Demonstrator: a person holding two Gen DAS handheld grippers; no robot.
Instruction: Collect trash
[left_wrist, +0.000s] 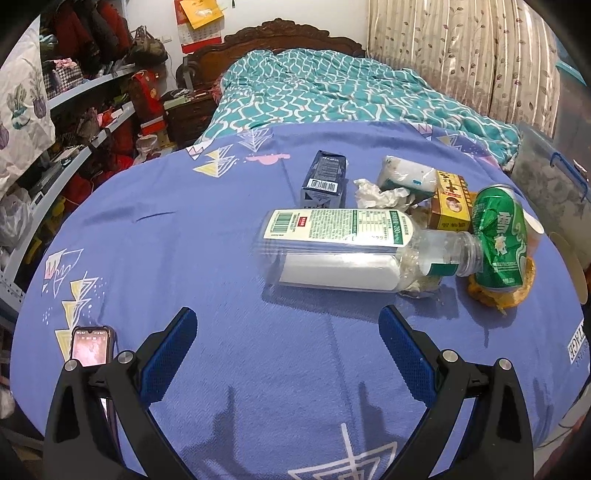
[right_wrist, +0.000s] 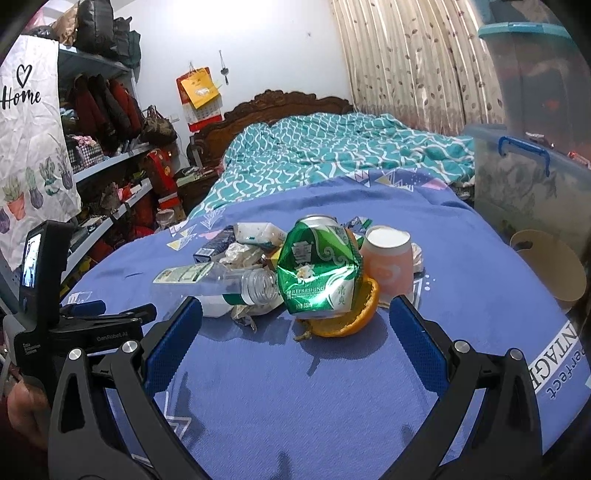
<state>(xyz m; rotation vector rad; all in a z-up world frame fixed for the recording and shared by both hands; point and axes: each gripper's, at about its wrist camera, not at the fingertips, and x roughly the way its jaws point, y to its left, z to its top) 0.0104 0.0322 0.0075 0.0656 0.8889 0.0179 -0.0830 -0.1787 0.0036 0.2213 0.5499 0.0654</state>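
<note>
Left claw (left_wrist: 286, 321) and right claw (right_wrist: 295, 314): both stand with fingers spread apart, empty, above the blue-covered worktop (left_wrist: 184, 236). The trash lies in 1 pile ahead of them: a clear plastic bottle (left_wrist: 347, 251) on its side, its neck touching a crushed green can (right_wrist: 319, 269) resting on an orange peel (right_wrist: 351, 317). Behind these are a pink paper cup (right_wrist: 389, 264), crumpled tissue (left_wrist: 380, 194), a dark blue carton (left_wrist: 325, 179) and a yellow box (left_wrist: 452, 205).

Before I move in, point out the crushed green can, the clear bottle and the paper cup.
Crushed green can (right_wrist: 319, 275), right wrist view, dented side.
Clear bottle (left_wrist: 332, 229), left wrist view, label.
Paper cup (right_wrist: 389, 266), right wrist view, orange wall.
</note>
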